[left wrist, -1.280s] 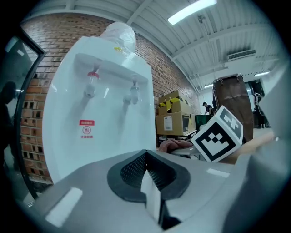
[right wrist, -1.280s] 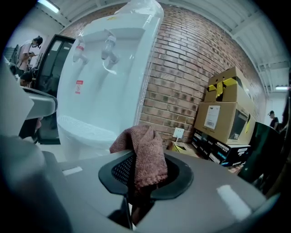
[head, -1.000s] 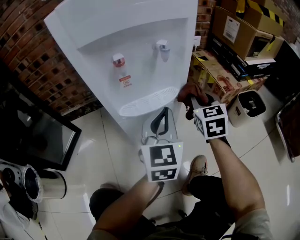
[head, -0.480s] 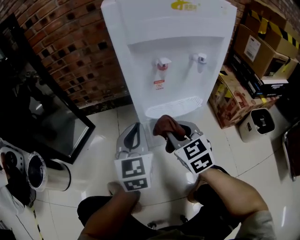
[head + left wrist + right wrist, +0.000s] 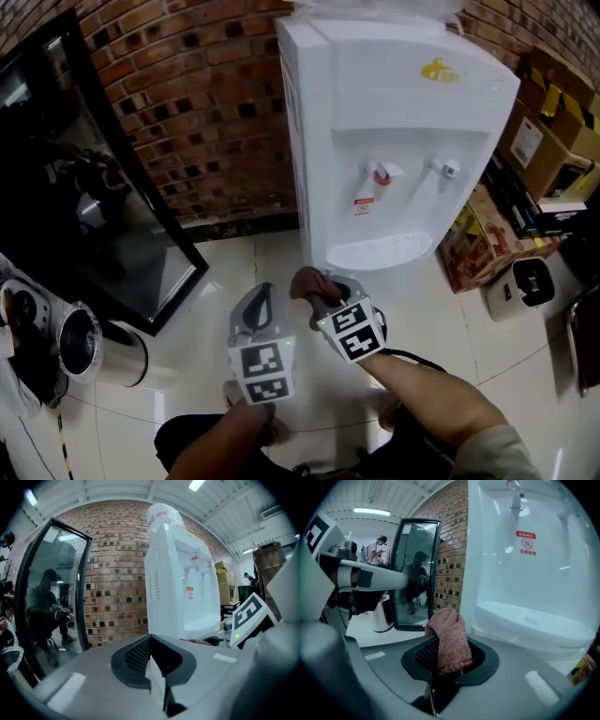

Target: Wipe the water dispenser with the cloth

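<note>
Currently the right gripper is clamped on the reddish-brown cloth, which sticks up from between its jaws. The cloth is near the lower front of the white water dispenser, apart from it. The left gripper, beside the right, has its jaws together with nothing between them.

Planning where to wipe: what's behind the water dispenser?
A brick wall stands behind the water dispenser, with cardboard boxes beside it. The dispenser's back and any gap to the wall are hidden by its own body.
</note>
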